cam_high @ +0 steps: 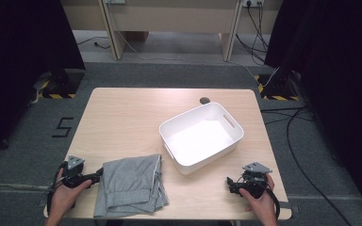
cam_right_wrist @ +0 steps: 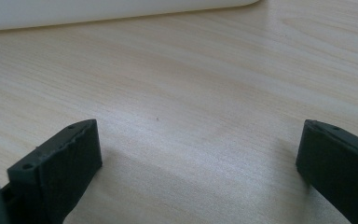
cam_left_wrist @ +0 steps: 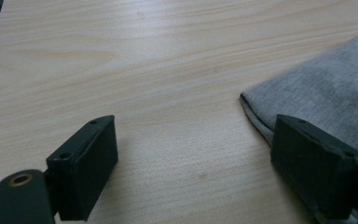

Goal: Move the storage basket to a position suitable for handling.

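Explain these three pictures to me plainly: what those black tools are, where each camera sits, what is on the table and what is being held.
A person sits at a wooden table holding a hand-held gripper in each hand, a two-jawed clamp. The high view looks down from above. The other two pictures come from cameras riding on the grippers. The left hand-held gripper is open at the edge of a folded grey garment, not gripping it. The right hand-held gripper is open over bare wood. A white bin stands empty. Nothing is held.

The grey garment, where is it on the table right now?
In the high view the grey garment lies folded at the table's near edge, left of centre, between the open left gripper and the white bin.
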